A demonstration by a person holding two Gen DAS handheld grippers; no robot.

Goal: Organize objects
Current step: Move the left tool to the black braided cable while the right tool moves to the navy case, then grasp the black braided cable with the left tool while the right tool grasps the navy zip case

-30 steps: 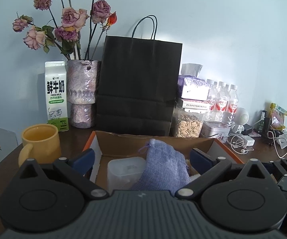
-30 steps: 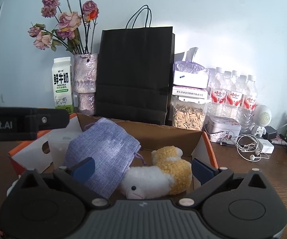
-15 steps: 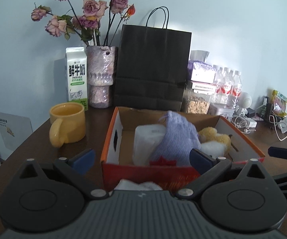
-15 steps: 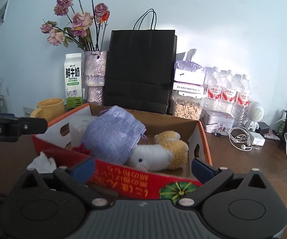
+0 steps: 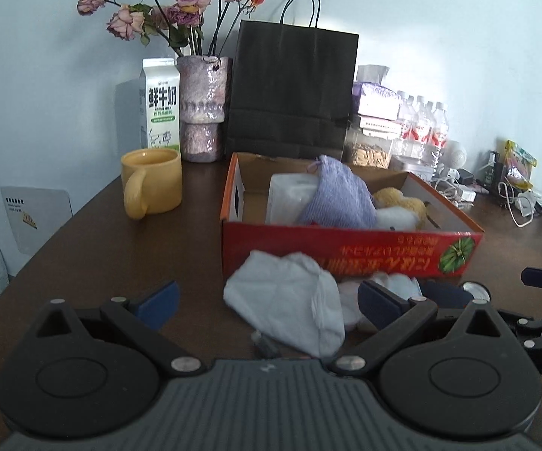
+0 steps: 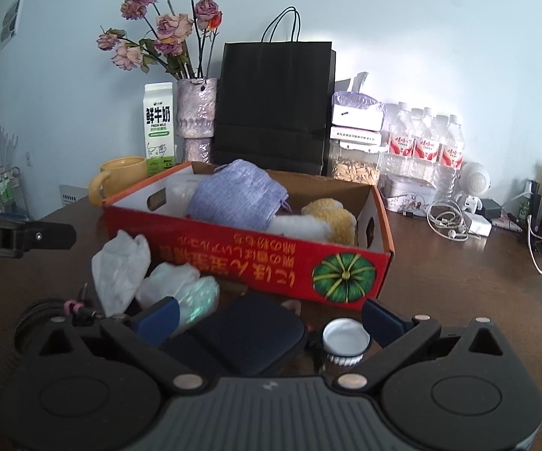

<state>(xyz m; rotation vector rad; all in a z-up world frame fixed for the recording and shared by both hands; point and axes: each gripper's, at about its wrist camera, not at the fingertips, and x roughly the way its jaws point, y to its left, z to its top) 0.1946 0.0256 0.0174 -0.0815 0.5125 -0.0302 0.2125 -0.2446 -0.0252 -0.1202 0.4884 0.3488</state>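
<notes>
A cardboard box (image 5: 349, 248) is sitting mid-worktop (image 5: 101, 233), holding a cloth pouch (image 5: 340, 197) leaning on a plastic container (image 5: 289, 197), with a plush toy (image 5: 398, 212) to their right. A mug (image 5: 152, 182) is standing left of it; a milk carton (image 5: 160, 103), vase (image 5: 203, 107) and paper bag (image 5: 293, 86) are lining up behind. A crumpled bag (image 5: 289, 295) is lying in front.

Glossy cardboard box (image 5: 349, 253); woven cloth pouch (image 5: 340, 199).

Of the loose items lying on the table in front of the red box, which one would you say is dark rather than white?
The dark navy pouch, lying between the right gripper fingers; the crumpled bags and round cap beside it are white.
</notes>
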